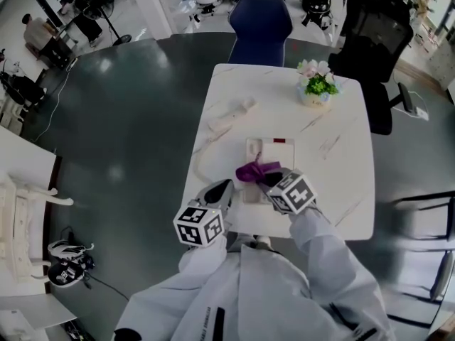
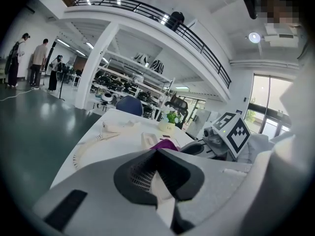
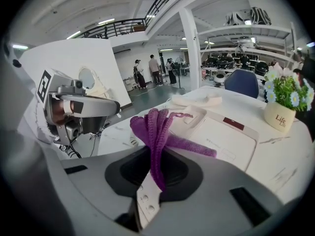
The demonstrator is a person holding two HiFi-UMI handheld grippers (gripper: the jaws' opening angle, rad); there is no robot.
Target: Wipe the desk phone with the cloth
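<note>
A cream desk phone base [image 1: 269,155] lies on the white table [image 1: 341,190]; its handset [image 1: 231,114] rests off the base to the far left, joined by a coiled cord [image 1: 202,155]. My right gripper [image 1: 264,180] is shut on a purple knitted cloth [image 1: 252,170], which hangs over the base's near edge. In the right gripper view the cloth [image 3: 157,136] rises from the jaws above the phone base [image 3: 224,134]. My left gripper [image 1: 222,190] sits at the table's near edge, left of the phone, shut with nothing in it; its closed tips [image 2: 156,167] show in the left gripper view.
A small pot of flowers [image 1: 316,85] stands at the table's far right. A blue chair [image 1: 260,21] and a black chair [image 1: 370,41] stand behind the table. People stand far off on the dark floor [image 1: 128,98].
</note>
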